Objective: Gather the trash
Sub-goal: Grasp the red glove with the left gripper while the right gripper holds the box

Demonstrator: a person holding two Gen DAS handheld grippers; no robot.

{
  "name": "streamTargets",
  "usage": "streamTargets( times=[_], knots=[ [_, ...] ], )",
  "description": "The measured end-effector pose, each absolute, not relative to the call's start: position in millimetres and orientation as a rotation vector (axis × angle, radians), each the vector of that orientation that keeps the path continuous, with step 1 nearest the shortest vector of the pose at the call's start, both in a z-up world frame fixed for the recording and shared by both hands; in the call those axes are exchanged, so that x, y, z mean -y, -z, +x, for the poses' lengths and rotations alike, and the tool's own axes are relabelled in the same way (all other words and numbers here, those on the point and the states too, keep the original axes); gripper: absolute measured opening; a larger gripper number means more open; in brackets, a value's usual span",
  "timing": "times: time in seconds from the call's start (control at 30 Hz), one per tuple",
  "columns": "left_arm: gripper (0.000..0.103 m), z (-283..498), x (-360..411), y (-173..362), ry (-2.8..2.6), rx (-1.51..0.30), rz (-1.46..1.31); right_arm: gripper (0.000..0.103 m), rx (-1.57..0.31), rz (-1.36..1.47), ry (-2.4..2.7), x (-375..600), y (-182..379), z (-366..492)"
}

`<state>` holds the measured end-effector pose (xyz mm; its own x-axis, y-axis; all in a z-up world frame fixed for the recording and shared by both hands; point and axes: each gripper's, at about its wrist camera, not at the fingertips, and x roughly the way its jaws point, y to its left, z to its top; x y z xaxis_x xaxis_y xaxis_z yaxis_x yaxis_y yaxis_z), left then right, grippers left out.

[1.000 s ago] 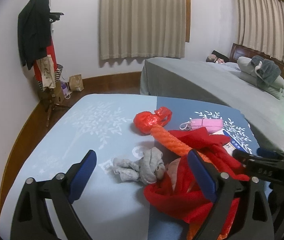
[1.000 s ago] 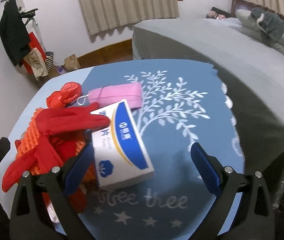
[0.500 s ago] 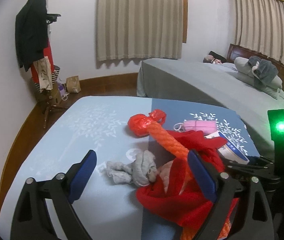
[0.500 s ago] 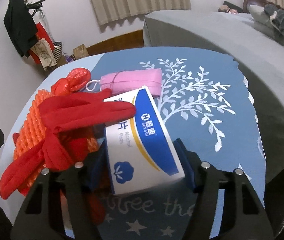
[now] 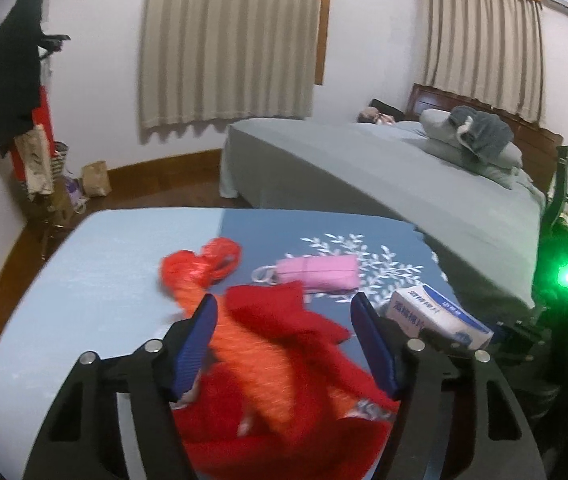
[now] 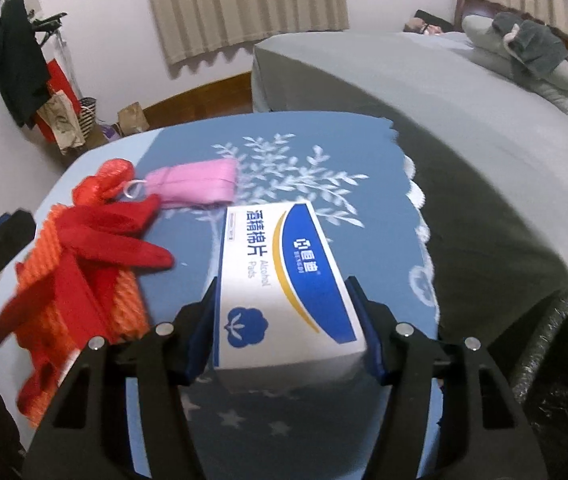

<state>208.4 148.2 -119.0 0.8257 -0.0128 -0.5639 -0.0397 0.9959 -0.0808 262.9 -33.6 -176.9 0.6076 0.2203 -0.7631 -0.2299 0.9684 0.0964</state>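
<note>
Right gripper (image 6: 286, 320): jaws closing, the white-and-blue box (image 6: 284, 276) between them; both blue pads lie against the box's long sides, so it is clamped.
Box position: near end between the right pads, far end pointing toward the pink pouch (image 6: 196, 182); whether its base touches the blue tablecloth (image 6: 324, 152) I cannot tell.
Left gripper (image 5: 284, 344): jaws closing around the red mesh bundle (image 5: 284, 360); the orange netting crosses the gap, but the pads do not visibly press on it.
Bundle position: on the tablecloth, left of the box, its knotted red end (image 5: 200, 264) beyond the left pads.
Writing: box top reads "Alcohol Pads", with Chinese characters and a blue cotton-flower logo; brand mark too small to read.
Hard to make out: bundle is motion-blurred in the left view; its near part is cut off by the gripper frame.
</note>
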Motion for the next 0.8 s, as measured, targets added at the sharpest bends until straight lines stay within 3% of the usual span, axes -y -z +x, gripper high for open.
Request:
streamTargets(
  times=[0.27,0.37,0.5,0.8],
  knots=[
    [0.055,236,-142,148,-0.013,-0.706,-0.066,0.06,-0.896,0.016,-0.251,46,192,267],
    [0.033,238,-144,158,-0.012,-0.73,-0.059,0.067,-0.894,0.022,-0.257,46,192,269],
    [0.015,231,-146,155,-0.01,-0.688,-0.051,0.068,-0.89,0.02,-0.249,43,193,274],
    [0.009,205,-147,124,0.003,-0.553,-0.076,0.067,-0.893,0.011,-0.237,40,193,281]
  ],
)
